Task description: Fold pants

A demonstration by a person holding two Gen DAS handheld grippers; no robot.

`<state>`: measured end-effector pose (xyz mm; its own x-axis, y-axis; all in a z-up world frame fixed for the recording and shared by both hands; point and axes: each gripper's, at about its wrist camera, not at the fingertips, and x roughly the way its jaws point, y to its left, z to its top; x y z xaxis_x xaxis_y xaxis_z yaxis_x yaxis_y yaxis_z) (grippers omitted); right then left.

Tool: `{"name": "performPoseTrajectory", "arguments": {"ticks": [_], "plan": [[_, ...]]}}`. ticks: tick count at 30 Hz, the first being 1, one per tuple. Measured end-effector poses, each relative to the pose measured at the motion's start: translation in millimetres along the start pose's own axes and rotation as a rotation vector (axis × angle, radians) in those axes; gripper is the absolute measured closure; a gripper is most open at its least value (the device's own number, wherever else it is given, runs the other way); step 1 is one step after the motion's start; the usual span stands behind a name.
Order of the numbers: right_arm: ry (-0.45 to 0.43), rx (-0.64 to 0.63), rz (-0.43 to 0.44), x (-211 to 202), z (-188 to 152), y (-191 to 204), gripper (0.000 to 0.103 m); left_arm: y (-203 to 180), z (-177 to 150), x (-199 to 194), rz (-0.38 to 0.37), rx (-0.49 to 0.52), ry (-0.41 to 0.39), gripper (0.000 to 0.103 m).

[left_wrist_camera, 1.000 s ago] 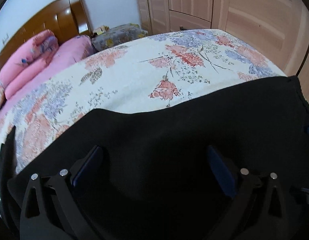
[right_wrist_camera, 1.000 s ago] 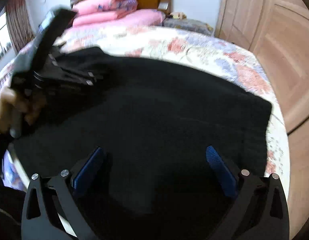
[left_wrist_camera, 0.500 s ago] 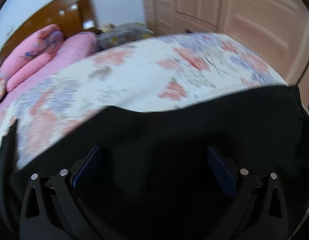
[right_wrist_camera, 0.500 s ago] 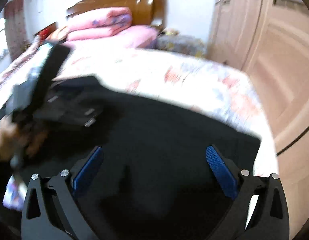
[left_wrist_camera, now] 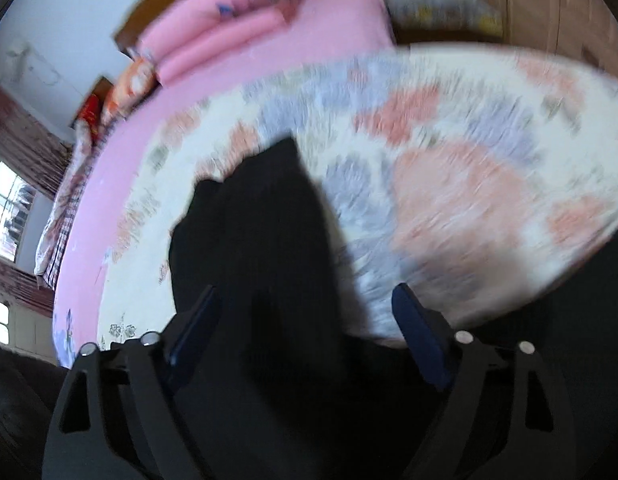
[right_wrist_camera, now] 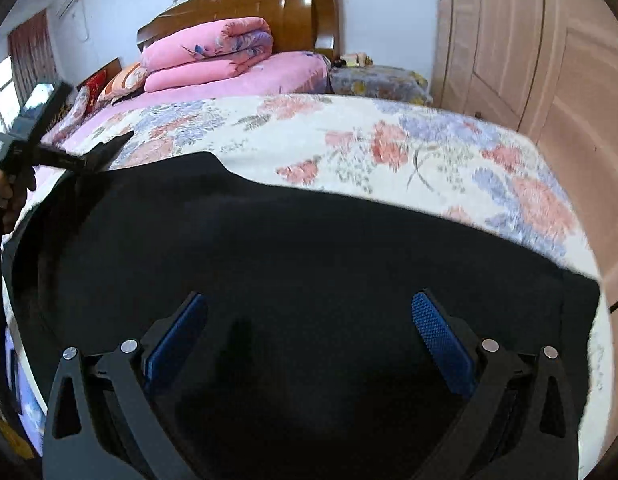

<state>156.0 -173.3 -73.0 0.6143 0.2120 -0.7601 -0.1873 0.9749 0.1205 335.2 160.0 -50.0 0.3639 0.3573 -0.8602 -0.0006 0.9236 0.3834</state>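
Black pants (right_wrist_camera: 293,264) lie flat across the near end of a bed with a floral cover (right_wrist_camera: 349,140). My right gripper (right_wrist_camera: 309,320) is open and empty, just above the middle of the pants. My left gripper (left_wrist_camera: 305,312) is open and empty over a narrow end of the pants (left_wrist_camera: 261,220) that stretches away toward the pillows; this view is blurred. In the right wrist view the left gripper (right_wrist_camera: 89,156) shows at the far left edge of the pants, held by a hand.
Folded pink quilts (right_wrist_camera: 205,52) and a wooden headboard (right_wrist_camera: 269,4) are at the far end. Wooden wardrobe doors (right_wrist_camera: 529,48) stand on the right. A window (left_wrist_camera: 9,204) is on the left. The bed's right edge (right_wrist_camera: 589,240) drops off by the wardrobe.
My left gripper has swung left and now looks along a narrow end of the pants toward the pillows. My right gripper has tilted up slightly. Both stay open.
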Motion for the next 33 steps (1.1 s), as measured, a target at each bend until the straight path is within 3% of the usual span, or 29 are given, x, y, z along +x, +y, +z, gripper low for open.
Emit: {"name": "performPoseTrajectory", "arguments": {"ticks": [1, 3, 4, 5, 7, 10, 13, 16, 18, 21, 22, 23, 24, 25, 27, 29, 33], "plan": [[0.007, 0.016, 0.013, 2, 1, -3, 0.004, 1, 3, 9, -0.001, 0.022, 0.019, 0.027], [0.023, 0.05, 0.041, 5, 2, -10, 0.004, 3, 5, 20, 0.052, 0.055, 0.038, 0.047], [0.026, 0.063, 0.05, 7, 2, -11, 0.004, 5, 5, 26, 0.074, 0.068, 0.048, 0.073], [0.026, 0.072, 0.059, 7, 1, -13, 0.004, 8, 5, 28, 0.08, 0.058, 0.052, 0.085], [0.021, 0.097, 0.083, 7, 1, -16, 0.004, 26, -1, 19, 0.039, -0.019, 0.01, 0.089], [0.02, 0.109, 0.092, 7, 1, -18, 0.004, 55, -20, -14, 0.018, -0.171, -0.12, 0.09], [0.024, 0.091, 0.072, 7, 1, -13, 0.004, 116, -77, -57, -0.091, -0.408, -0.233, 0.09], [0.025, 0.084, 0.064, 7, 1, -12, 0.004, 158, -148, -80, -0.085, -0.55, -0.26, 0.09], [0.027, 0.083, 0.064, 7, 1, -12, 0.004, 181, -181, -74, -0.093, -0.593, -0.238, 0.09], [0.026, 0.076, 0.055, 7, 0, -11, 0.004, 210, -232, -31, -0.152, -0.705, -0.112, 0.085], [0.026, 0.076, 0.052, 7, 0, -11, 0.004, 214, -244, -17, -0.17, -0.735, -0.067, 0.076], [0.026, 0.075, 0.049, 8, 0, -11, 0.004, 218, -258, -3, -0.202, -0.762, -0.052, 0.059], [0.027, 0.073, 0.045, 8, 0, -11, 0.004, 221, -269, -2, -0.207, -0.787, -0.099, 0.051], [0.029, 0.072, 0.042, 8, 0, -11, 0.004, 224, -276, -5, -0.195, -0.798, -0.137, 0.036], [0.033, 0.066, 0.031, 8, -1, -9, 0.004, 225, -285, -17, -0.143, -0.784, -0.203, 0.029], [0.038, 0.06, 0.019, 10, 0, -8, 0.004, 218, -280, -34, -0.006, -0.705, -0.221, 0.027], [0.042, 0.05, -0.002, 11, 0, -5, 0.004, 204, -251, -45, 0.113, -0.558, -0.198, 0.014]]}}
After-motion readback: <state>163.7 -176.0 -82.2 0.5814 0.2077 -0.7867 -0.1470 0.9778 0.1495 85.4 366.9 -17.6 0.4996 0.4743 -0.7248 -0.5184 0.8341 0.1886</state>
